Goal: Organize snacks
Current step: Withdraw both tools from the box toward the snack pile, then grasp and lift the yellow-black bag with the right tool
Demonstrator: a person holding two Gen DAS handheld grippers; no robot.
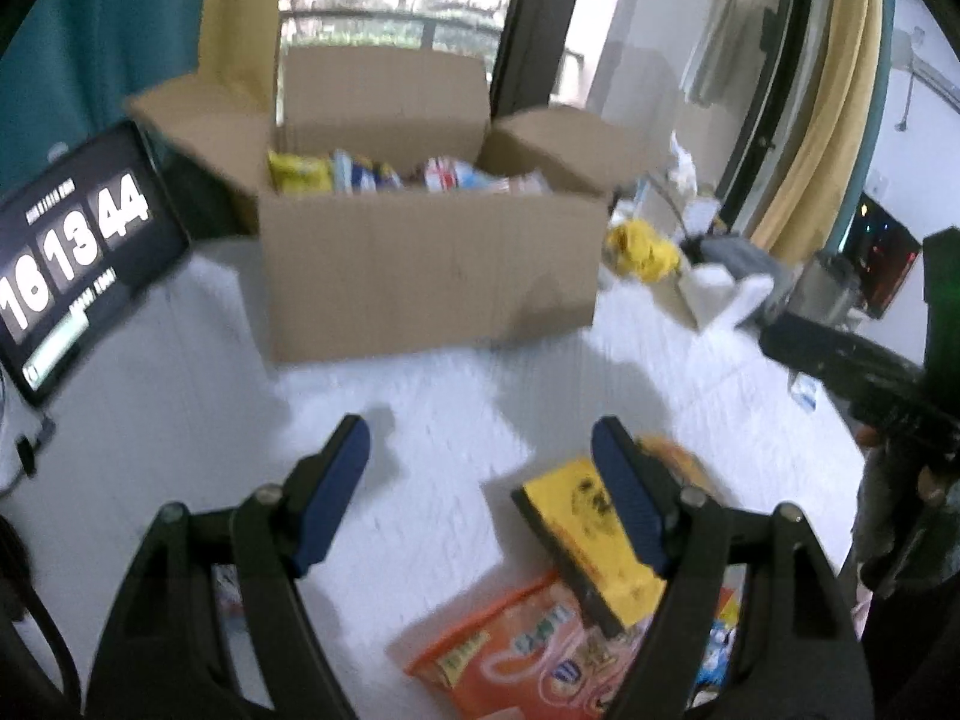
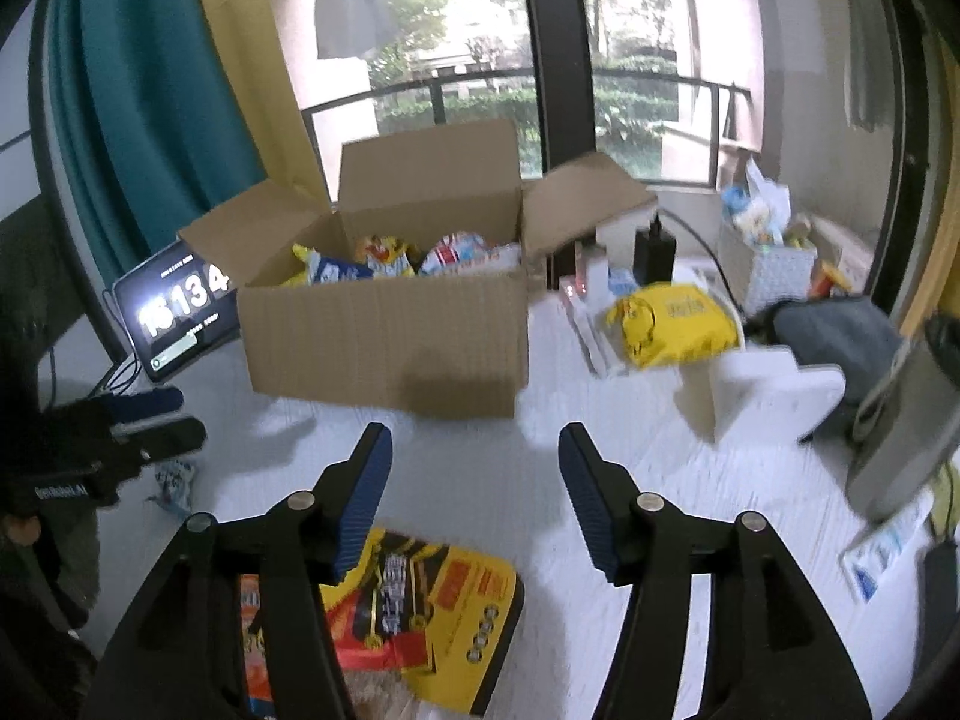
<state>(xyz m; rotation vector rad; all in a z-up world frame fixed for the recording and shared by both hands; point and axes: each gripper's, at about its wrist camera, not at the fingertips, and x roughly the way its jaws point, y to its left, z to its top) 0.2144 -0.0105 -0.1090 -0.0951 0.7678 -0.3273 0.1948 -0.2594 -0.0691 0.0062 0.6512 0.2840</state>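
Left gripper (image 1: 480, 450) is up over the white table (image 1: 180, 420), jaws spread wide with nothing between them; its blue pads (image 1: 336, 492) frame bare tabletop, and the right-hand pad sits in front of a yellow snack box (image 1: 591, 540), though whether it touches the box I cannot tell, the frame is blurred. Under that box lies an orange snack bag (image 1: 516, 654), flat on the table, close to the camera.

Right gripper (image 2: 474, 480) is likewise wide open and holding nothing; its left finger overlaps the yellow snack box (image 2: 444, 612), which lies flat with black and red print on its face, and a sliver of the orange snack bag (image 2: 255, 648) peeks out beside it. From this side the left gripper (image 2: 150, 420) shows at the left edge; how its jaws stand cannot be read from here.

Straight ahead on the table stands the open cardboard box (image 1: 432, 276), flaps up, packets already inside: a yellow one at the left, blue and white and red ones across the middle. A tablet clock (image 1: 72, 252) leans to the left of the box; a yellow bag (image 2: 675, 321) rests among clutter to the right of it, well apart from both grippers.
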